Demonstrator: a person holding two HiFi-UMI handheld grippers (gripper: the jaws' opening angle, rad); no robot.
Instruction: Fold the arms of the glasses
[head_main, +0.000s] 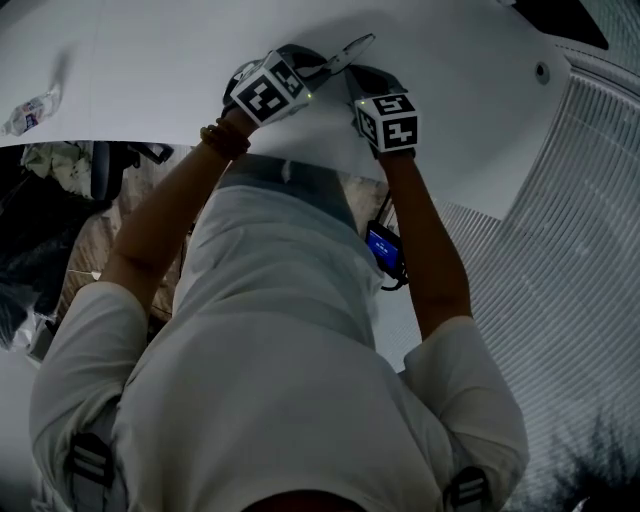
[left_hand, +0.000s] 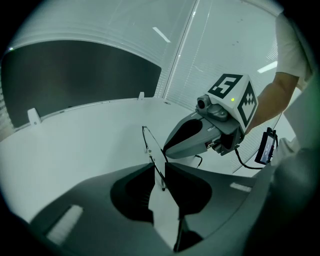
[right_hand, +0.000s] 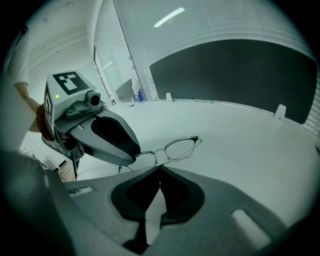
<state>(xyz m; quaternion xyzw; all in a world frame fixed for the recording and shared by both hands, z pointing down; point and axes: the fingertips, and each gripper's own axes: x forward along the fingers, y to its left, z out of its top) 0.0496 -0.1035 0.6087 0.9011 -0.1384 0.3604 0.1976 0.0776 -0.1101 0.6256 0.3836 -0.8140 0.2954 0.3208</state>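
Observation:
Thin wire-rimmed glasses (right_hand: 182, 147) hang just above the white table (head_main: 150, 70), between both grippers. My right gripper (right_hand: 160, 169) is shut on the frame beside the bridge, with one lens showing past its tips. In the left gripper view the frame (left_hand: 148, 145) is seen edge-on. Its near end lies in the narrow gap of my left gripper (left_hand: 159, 172), whose jaws stand slightly apart. The right gripper (left_hand: 166, 152) comes in from the right, and the left gripper (right_hand: 137, 152) hides the other lens. In the head view the glasses (head_main: 352, 47) sit between the left gripper (head_main: 325, 62) and the right gripper (head_main: 352, 72).
A crumpled plastic packet (head_main: 25, 112) lies at the table's far left. A dark curved panel (left_hand: 75, 75) stands along the table's back edge. A small device with a blue screen (head_main: 383, 248) hangs at the person's waist. A round hole (head_main: 541, 72) sits near the table's right corner.

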